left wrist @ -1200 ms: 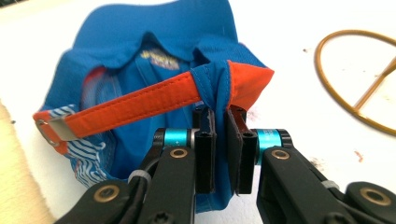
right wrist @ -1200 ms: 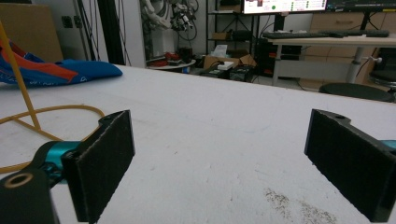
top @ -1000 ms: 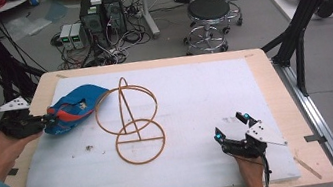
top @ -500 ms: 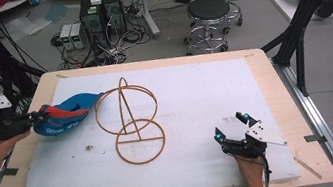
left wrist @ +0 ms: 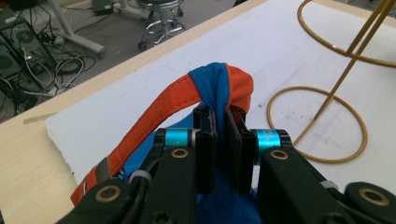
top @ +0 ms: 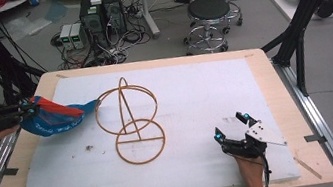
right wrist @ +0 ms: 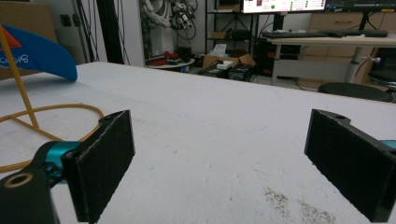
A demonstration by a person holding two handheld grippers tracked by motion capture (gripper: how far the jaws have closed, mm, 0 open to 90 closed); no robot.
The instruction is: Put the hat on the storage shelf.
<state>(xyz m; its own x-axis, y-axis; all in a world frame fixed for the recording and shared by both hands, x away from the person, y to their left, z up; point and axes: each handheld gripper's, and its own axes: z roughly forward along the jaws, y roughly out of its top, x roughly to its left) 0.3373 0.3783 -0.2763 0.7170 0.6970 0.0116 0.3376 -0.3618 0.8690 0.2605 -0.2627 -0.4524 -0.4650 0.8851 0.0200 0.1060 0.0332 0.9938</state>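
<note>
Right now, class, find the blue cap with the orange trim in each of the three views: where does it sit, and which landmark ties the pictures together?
High view: blue cap at far left, held by the left claw, its brim reaching the wire stand.
Left gripper view: centre, pinched between the black jaws.
Right gripper view: top left corner, behind the stand's rod.
Shared landmark: the wire stand.
</note>
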